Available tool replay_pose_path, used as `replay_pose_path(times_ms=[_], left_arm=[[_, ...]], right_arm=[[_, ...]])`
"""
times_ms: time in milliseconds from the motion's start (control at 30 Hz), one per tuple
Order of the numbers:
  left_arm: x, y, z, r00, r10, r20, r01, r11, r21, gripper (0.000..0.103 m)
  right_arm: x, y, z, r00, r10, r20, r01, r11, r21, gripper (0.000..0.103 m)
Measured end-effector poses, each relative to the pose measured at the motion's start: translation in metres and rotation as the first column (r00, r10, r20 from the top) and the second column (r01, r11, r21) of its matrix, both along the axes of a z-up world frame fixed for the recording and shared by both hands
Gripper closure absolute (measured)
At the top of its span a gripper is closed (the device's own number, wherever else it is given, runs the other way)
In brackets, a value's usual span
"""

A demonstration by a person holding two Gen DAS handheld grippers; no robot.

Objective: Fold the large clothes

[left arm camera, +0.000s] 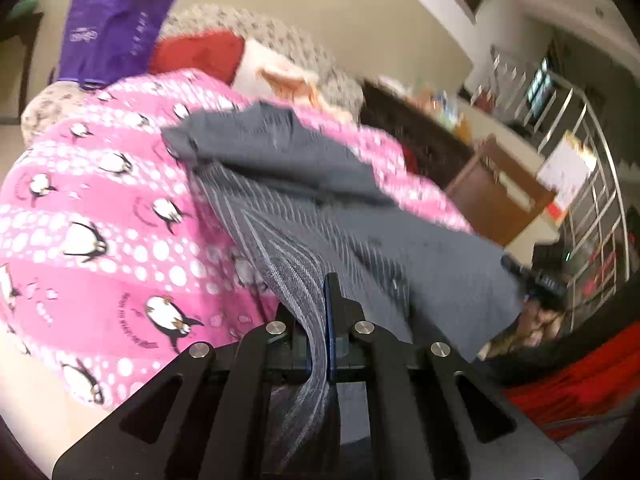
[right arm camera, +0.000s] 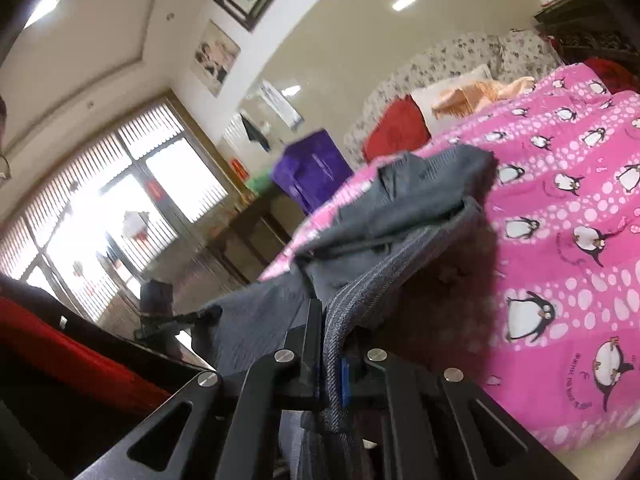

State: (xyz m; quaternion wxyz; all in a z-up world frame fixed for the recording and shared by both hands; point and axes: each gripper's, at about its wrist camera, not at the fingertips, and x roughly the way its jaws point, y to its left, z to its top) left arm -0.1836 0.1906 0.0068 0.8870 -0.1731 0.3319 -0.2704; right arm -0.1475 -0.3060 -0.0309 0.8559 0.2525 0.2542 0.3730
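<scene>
A large grey garment (left arm camera: 304, 168) with a pale striped band lies across a bed covered by a pink penguin-print quilt (left arm camera: 100, 216). My left gripper (left arm camera: 326, 320) is shut on the striped edge, which runs down between its black jaws. In the right wrist view the same grey garment (right arm camera: 400, 208) stretches from the quilt (right arm camera: 568, 208) toward me, and my right gripper (right arm camera: 332, 344) is shut on its ribbed grey hem. The cloth hangs lifted between both grippers. The far part of the garment is bunched on the quilt.
A purple bag (left arm camera: 112, 28), a red pillow (left arm camera: 200, 54) and a white pillow (left arm camera: 272, 68) sit at the floral headboard (right arm camera: 440, 60). A brown cabinet (left arm camera: 500, 192) stands beside the bed. Bright windows (right arm camera: 120, 208) fill the left of the right wrist view. Red fabric (right arm camera: 60, 344) lies near me.
</scene>
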Motion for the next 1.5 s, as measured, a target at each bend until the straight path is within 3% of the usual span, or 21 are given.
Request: replay_pose_path(times_ms=[100,267,400,567,733,833,967,1100,1167,1233,1333,1400,1500], left_arm=[[-0.006,0.026,0.014,0.998,0.065,0.023,-0.062,0.992,-0.111,0.100],[0.013,0.030,0.025,0.995,0.093,0.035,-0.084,0.973,-0.213,0.100],[0.040,0.027,0.040,0.990,0.133,0.049,-0.116,0.958,-0.264,0.100],[0.099,0.036,0.056,0.968,0.247,0.040,-0.225,0.929,-0.294,0.100],[0.171,0.044,0.059,0.941,0.340,0.005,-0.327,0.910,-0.254,0.100],[0.217,0.048,0.049,0.915,0.402,-0.040,-0.402,0.894,-0.199,0.100],[0.285,0.057,0.010,0.882,0.444,-0.159,-0.464,0.878,-0.116,0.100],[0.335,0.055,-0.031,0.858,0.459,-0.231,-0.465,0.885,0.033,0.100],[0.356,0.049,-0.050,0.861,0.448,-0.241,-0.435,0.894,0.105,0.100],[0.375,0.039,-0.071,0.869,0.425,-0.252,-0.383,0.902,0.200,0.096],[0.386,0.029,-0.091,0.878,0.404,-0.256,-0.339,0.903,0.264,0.096],[0.383,0.026,-0.095,0.891,0.394,-0.225,-0.330,0.903,0.274,0.096],[0.379,0.034,-0.093,0.894,0.376,-0.244,-0.318,0.916,0.244,0.095]], right_arm=[[-0.002,-0.004,0.009,1.000,-0.014,0.012,0.013,0.999,0.049,0.097],[0.005,-0.010,0.017,0.999,-0.035,0.021,0.034,0.996,0.080,0.097],[0.028,-0.015,0.027,0.996,-0.083,0.027,0.081,0.994,0.074,0.097],[0.080,-0.036,0.035,0.980,-0.200,0.005,0.199,0.975,0.098,0.097],[0.169,-0.046,0.040,0.960,-0.277,-0.038,0.279,0.957,0.075,0.098],[0.236,-0.038,0.035,0.951,-0.301,-0.077,0.302,0.953,0.006,0.098],[0.309,-0.023,0.016,0.930,-0.333,-0.158,0.325,0.943,-0.073,0.098],[0.371,-0.009,-0.016,0.892,-0.384,-0.240,0.350,0.921,-0.171,0.098],[0.389,-0.004,-0.029,0.877,-0.406,-0.259,0.351,0.907,-0.235,0.098],[0.412,-0.001,-0.052,0.839,-0.437,-0.323,0.337,0.885,-0.322,0.098],[0.423,0.000,-0.070,0.823,-0.446,-0.351,0.323,0.877,-0.356,0.100],[0.421,-0.002,-0.070,0.824,-0.435,-0.363,0.323,0.887,-0.329,0.097],[0.413,-0.020,-0.062,0.828,-0.382,-0.411,0.316,0.923,-0.221,0.091]])
